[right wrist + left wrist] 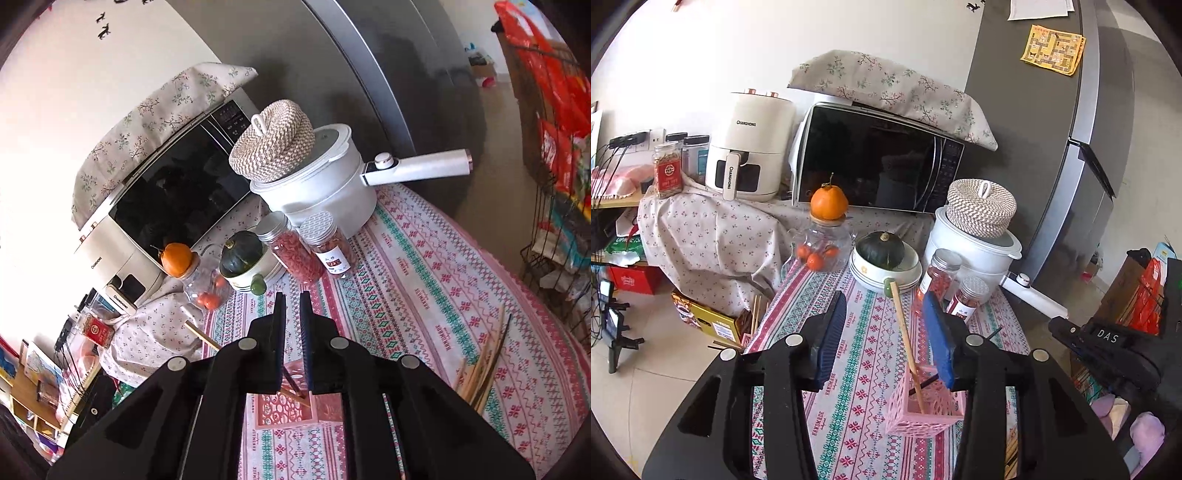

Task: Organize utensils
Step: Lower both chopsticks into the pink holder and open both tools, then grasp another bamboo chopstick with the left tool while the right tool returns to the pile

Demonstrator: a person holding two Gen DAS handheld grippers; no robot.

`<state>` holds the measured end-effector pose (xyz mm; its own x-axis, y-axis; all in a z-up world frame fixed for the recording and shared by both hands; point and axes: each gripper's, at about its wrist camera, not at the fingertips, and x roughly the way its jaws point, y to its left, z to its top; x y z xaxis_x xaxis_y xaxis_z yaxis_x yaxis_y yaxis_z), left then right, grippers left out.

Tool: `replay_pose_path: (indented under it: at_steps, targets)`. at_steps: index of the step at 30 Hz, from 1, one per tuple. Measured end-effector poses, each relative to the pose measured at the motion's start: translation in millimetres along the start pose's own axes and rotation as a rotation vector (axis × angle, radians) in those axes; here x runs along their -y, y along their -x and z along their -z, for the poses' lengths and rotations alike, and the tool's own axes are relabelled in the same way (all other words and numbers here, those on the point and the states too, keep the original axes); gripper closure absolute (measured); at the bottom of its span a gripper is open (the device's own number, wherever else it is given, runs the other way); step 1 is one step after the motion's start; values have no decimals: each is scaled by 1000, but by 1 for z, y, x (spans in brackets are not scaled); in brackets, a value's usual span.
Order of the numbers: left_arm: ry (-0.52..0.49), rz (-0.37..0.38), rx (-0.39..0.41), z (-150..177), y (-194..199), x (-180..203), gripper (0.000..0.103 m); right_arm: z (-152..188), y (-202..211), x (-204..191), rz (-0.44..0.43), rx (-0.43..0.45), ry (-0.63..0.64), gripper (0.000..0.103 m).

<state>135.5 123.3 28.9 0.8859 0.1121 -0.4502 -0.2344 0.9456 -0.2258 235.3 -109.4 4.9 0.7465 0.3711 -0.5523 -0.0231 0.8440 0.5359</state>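
While left tongs [886,332] gape, angled over pink holder [923,406], right tongs [293,325] near-clenched, empty.

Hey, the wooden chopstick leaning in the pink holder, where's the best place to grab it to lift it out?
Grip the wooden chopstick on its bare upper shaft, well above the rim of the pink holder. Its lower end sits inside and it leans away toward the bowls, so probably come from above, pinching across the shaft.

pink holder [295,402]: near side hidden behind right gripper [292,341] fingers. Dark chopstick [291,384] mostly hidden too. Loose chopsticks [480,365] near table's right edge: blurred, count unclear. Jar label [334,263] unreadable.
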Motion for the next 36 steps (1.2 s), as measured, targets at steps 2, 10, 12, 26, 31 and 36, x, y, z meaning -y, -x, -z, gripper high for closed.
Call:
replay_pose_path:
  at_steps: [2,10,12,26,31,36]
  targets:
    - [-6,7,-4,2,1,4,54,2,7,-2,16,13,30,90]
    - [-76,15,-51,20,-3,29,35,24,24,-1,138,65,184,62]
    - [-92,7,-49,25,-2,34,28,28,28,2,161,74,204,50]
    - [-209,-27,-144,63,-10,57,7,47,57,61,354,83,286,7]
    - [-246,-10,-244,85,-21,60,7,49,75,103,455,53,240,7]
    - [-313,63,-357,113,-28,78,7,61,97,143,443,-26,142,7]
